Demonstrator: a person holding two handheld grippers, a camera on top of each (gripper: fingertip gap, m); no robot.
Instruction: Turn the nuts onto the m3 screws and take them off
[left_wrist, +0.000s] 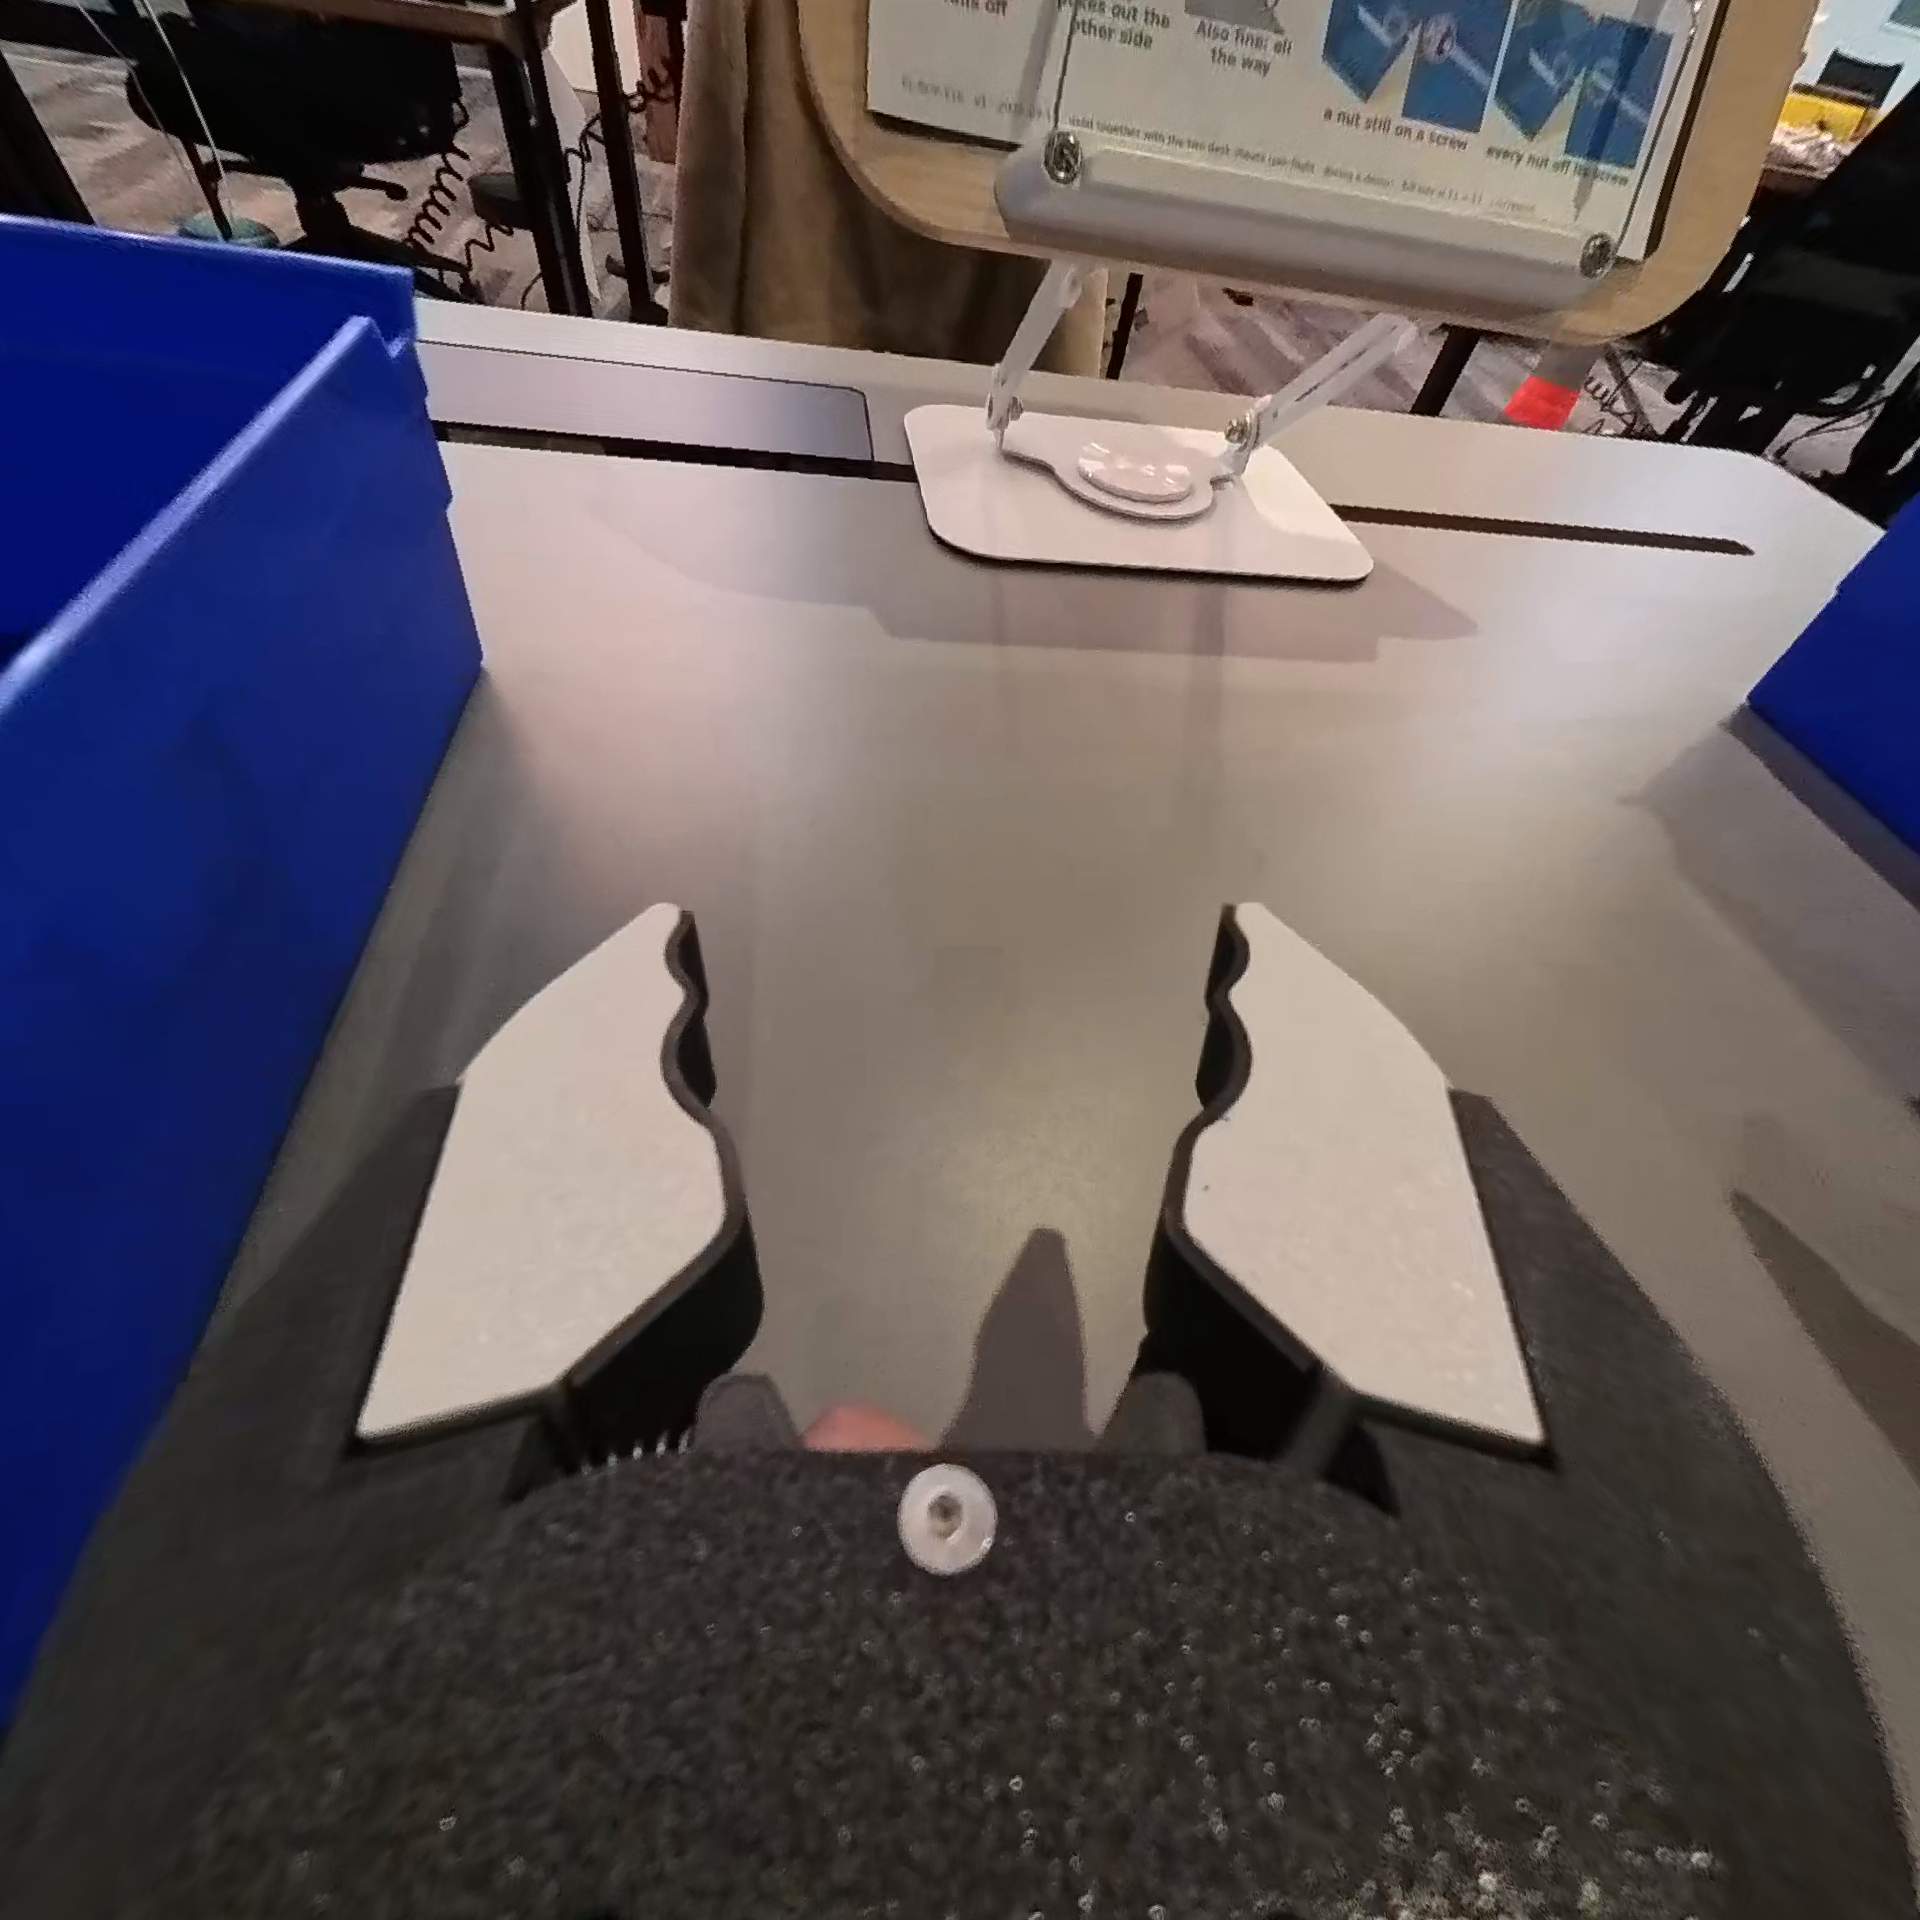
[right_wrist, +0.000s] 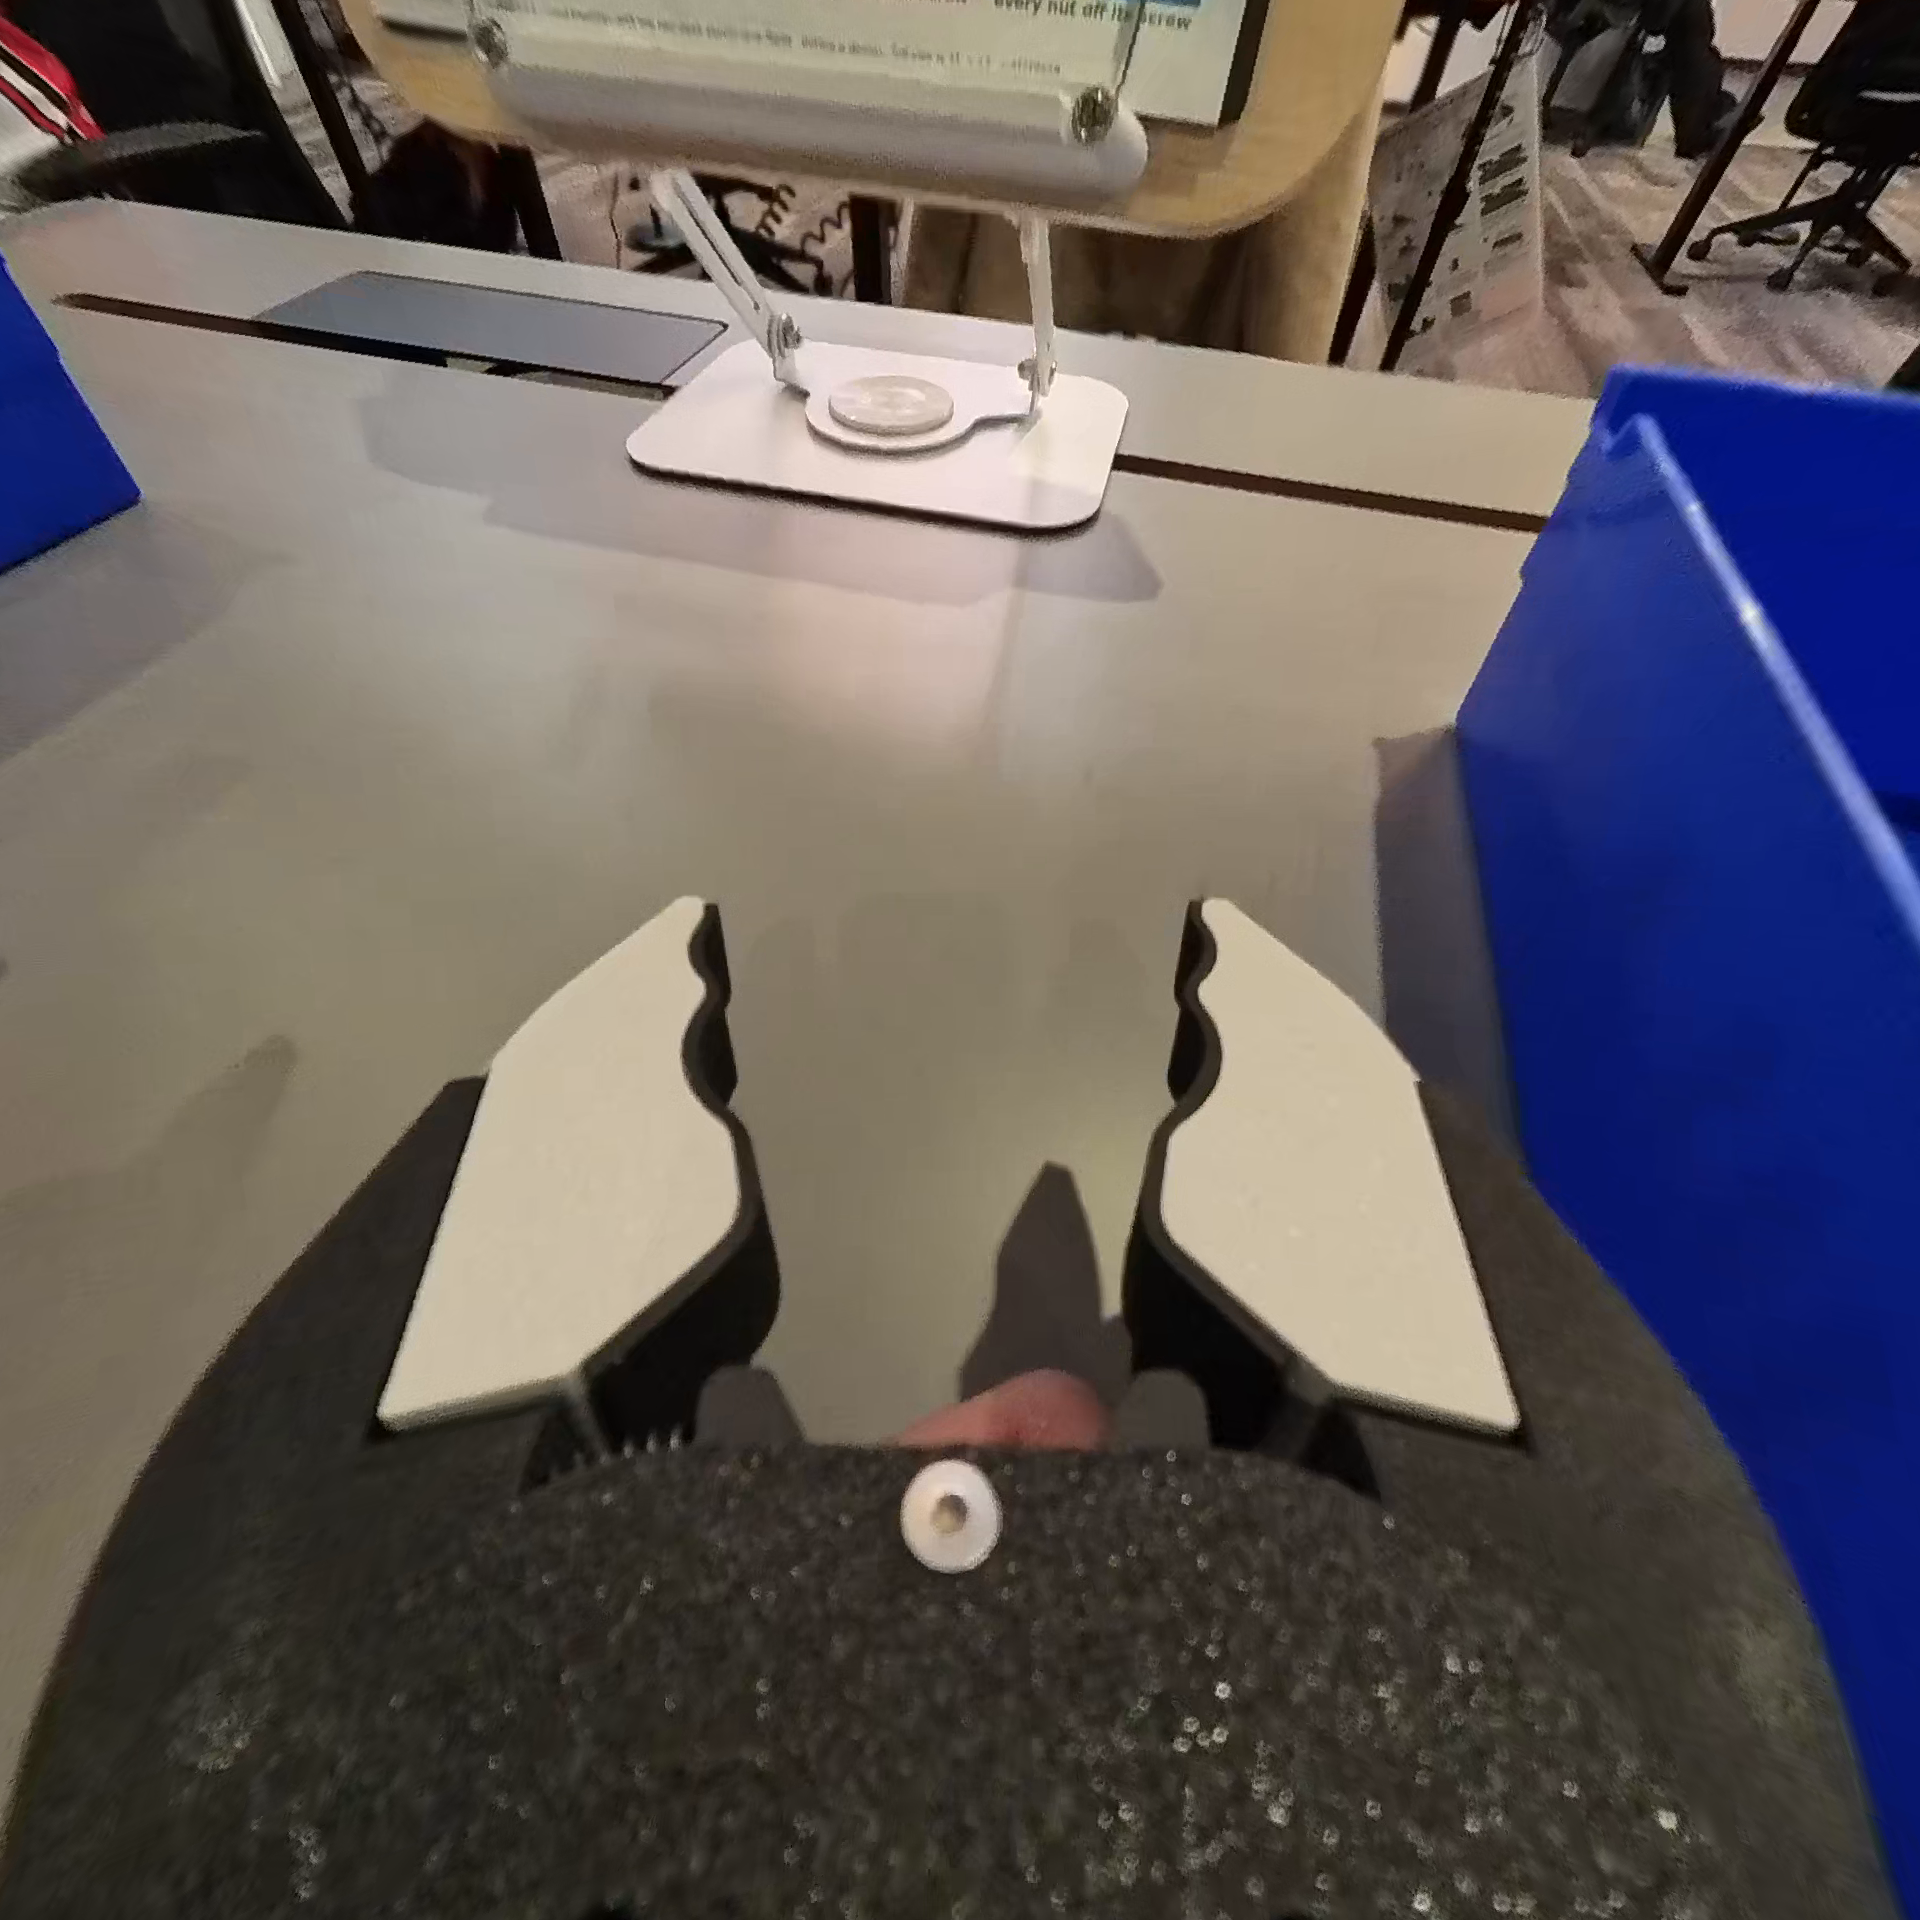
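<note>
My left gripper (left_wrist: 961, 935), two black fingers faced with pale grey plates, stands spread wide with nothing between its tips, low over the smooth grey tabletop (left_wrist: 987, 748). My right gripper (right_wrist: 954, 930) is the same: parted and empty above that bare surface. Neither one touches anything.

Just beside my left gripper, on its outer side, rises the tall wall of a blue plastic bin (left_wrist: 208, 831). A matching blue plastic bin (right_wrist: 1683, 883) stands just beside my right gripper, on its outer side. Farther ahead, well apart from both, the flat white base plate of a stand (left_wrist: 1143, 509) rests on the table, its thin metal arms holding up a wood-backed instruction board (left_wrist: 1299, 156).

No nuts and no M3 screws show in either view. I judge they lie inside the bins, whose insides are hidden from me here, so nothing is threaded yet.

The step in hand, as I read it, is fetching the parts. To do it well I should lift each gripper clear over its bin's rim, not scrape the wall. I should look in before closing. I should pinch such small pieces at the very fingertips, screw held by its head so the thread stays free.
</note>
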